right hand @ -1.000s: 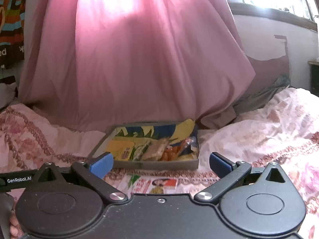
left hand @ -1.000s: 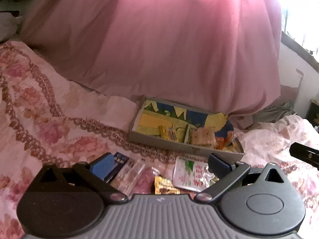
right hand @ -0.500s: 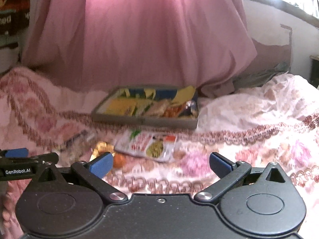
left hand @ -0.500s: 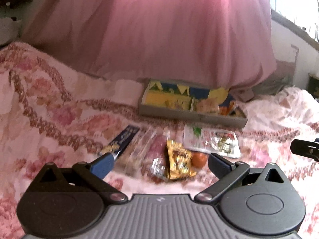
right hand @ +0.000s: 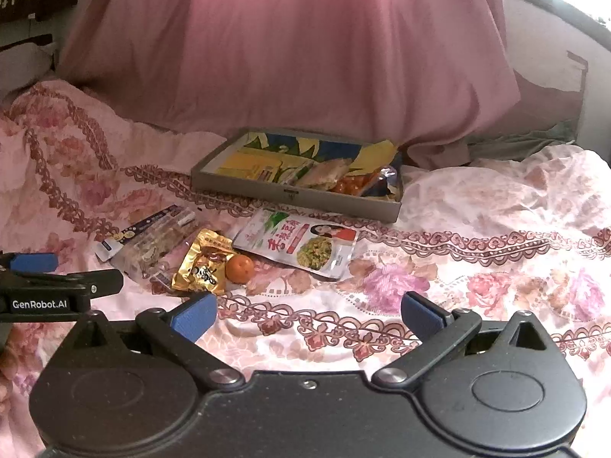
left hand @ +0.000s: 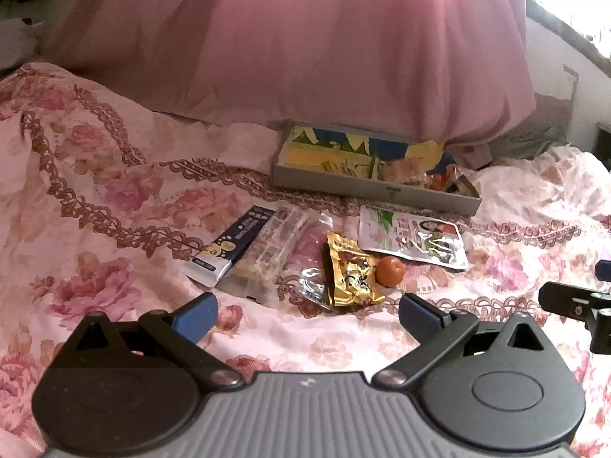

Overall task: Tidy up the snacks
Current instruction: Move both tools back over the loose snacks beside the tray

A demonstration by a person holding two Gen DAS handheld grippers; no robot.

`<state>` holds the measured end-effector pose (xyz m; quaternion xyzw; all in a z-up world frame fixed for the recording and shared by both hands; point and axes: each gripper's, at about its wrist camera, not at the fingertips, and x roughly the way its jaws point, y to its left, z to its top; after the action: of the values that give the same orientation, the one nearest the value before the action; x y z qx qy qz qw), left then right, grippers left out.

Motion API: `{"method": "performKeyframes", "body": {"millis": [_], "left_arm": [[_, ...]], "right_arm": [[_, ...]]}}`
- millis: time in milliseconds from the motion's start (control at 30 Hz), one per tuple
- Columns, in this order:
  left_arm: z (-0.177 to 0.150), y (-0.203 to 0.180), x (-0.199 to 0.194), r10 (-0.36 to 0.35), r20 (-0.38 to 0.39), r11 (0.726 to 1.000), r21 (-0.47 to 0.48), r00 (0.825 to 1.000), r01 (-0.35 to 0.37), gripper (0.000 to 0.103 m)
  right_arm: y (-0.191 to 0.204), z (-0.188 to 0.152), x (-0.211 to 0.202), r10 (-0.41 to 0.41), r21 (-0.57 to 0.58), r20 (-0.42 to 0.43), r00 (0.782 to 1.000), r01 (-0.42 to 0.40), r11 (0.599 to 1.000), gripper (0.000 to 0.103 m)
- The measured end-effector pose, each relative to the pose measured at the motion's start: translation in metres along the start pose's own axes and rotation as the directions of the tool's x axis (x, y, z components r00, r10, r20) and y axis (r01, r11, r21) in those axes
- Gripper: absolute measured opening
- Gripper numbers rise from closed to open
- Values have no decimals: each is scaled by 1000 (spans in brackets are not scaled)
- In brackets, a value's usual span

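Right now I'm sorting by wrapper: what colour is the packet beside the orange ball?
Gold, with dark print. The packet shows best in the right wrist view.

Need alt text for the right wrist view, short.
The open right gripper hovers over a floral bedspread strewn with snack packets and a small orange, before a grey tray already holding snacks. The left gripper shows at left.

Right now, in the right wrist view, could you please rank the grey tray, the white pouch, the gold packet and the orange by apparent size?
1. grey tray, though farthest away
2. white pouch
3. gold packet
4. orange
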<state>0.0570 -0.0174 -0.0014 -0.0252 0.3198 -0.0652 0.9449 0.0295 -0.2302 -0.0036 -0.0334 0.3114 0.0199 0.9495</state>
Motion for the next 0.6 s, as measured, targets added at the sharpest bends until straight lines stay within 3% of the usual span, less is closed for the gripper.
{"method": "performKeyframes", "body": {"millis": [600], "left_arm": [[1, -3, 22, -9, -43, 1000, 5, 999, 9, 103]], "right_arm": [[8, 7, 25, 15, -42, -42, 999, -17, 999, 102]]}}
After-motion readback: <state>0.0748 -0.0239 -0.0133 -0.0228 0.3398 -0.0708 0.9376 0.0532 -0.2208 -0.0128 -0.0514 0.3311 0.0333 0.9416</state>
